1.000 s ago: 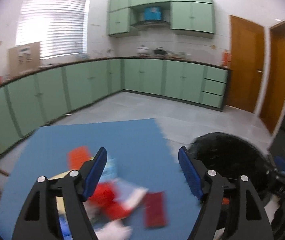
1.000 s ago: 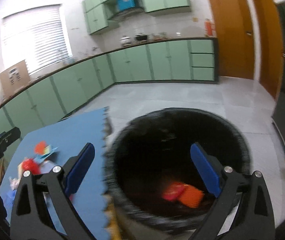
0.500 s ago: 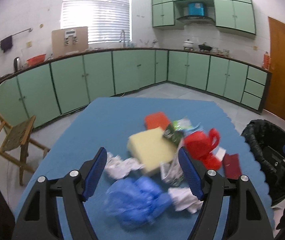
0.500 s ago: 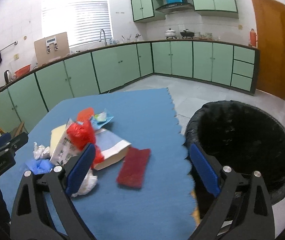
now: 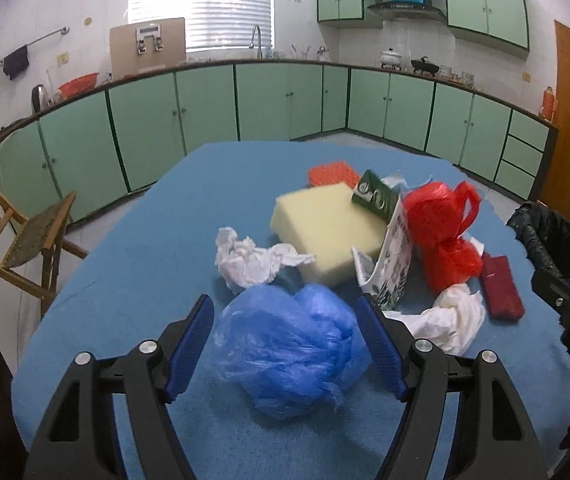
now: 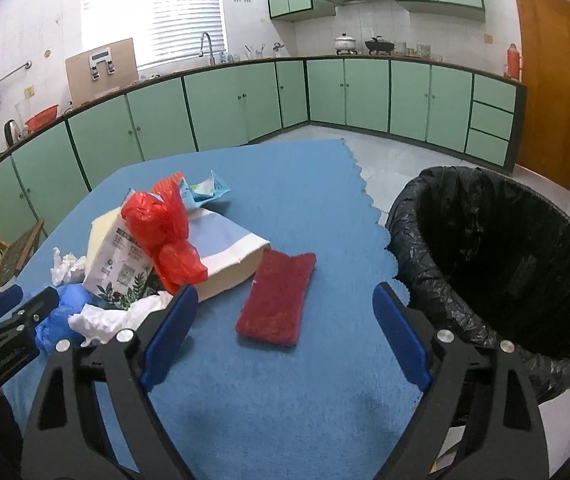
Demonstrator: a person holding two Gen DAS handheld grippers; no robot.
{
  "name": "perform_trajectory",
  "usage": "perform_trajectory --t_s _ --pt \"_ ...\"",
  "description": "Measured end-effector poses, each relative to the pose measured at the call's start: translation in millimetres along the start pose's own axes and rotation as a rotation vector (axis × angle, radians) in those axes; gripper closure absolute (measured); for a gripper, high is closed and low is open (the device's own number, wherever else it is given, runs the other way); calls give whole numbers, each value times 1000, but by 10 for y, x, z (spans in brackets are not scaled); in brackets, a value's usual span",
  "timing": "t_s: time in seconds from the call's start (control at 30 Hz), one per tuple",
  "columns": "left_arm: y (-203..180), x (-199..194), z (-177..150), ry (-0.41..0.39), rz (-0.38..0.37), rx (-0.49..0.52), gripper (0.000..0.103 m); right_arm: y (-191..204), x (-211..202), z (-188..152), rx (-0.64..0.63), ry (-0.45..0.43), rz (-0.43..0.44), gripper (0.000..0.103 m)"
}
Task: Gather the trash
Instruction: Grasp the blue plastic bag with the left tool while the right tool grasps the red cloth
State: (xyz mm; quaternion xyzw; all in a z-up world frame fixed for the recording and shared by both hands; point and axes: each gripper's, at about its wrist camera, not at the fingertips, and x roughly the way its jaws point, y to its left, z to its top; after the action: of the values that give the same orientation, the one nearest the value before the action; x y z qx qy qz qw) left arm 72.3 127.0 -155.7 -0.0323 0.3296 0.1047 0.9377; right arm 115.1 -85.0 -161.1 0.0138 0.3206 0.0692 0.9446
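Note:
A crumpled blue plastic bag (image 5: pixel 285 344) lies on the blue mat (image 5: pixel 157 224), between the fingers of my left gripper (image 5: pixel 283 312). That gripper is open and its pads stand just beside the bag. My right gripper (image 6: pixel 285 292) hovers over a dark red scrub pad (image 6: pixel 277 296). Its jaws are closing, with the pads clear of the pad. Behind lie a red plastic bag (image 6: pixel 157 224), a printed carton (image 6: pixel 121 264), a yellow sponge (image 5: pixel 325 228) and white tissues (image 5: pixel 249 260). The black-lined bin (image 6: pixel 505 248) stands at the right.
A wooden chair (image 5: pixel 13 232) stands left of the table. Green cabinets (image 5: pixel 277 100) run along the far walls, with an orange door (image 6: pixel 545 88) at the right. The mat's zigzag edge (image 6: pixel 369 200) faces the bin, and grey floor lies beyond.
Both views swung from the bin to the trash pile on the mat. My left gripper came down around the blue bag. My right gripper lowered towards the dark red pad and narrowed slightly.

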Motion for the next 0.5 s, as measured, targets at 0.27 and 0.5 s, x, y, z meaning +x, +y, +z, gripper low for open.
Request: perform_trajectory --t_s 0.27,0.5 --pt "5 156 -31 60 -58 -16 72 47 69 -22 -17 23 4 19" --pt "76 15 41 14 -83 -36 91 81 201 -59 -16 69 -9 22"
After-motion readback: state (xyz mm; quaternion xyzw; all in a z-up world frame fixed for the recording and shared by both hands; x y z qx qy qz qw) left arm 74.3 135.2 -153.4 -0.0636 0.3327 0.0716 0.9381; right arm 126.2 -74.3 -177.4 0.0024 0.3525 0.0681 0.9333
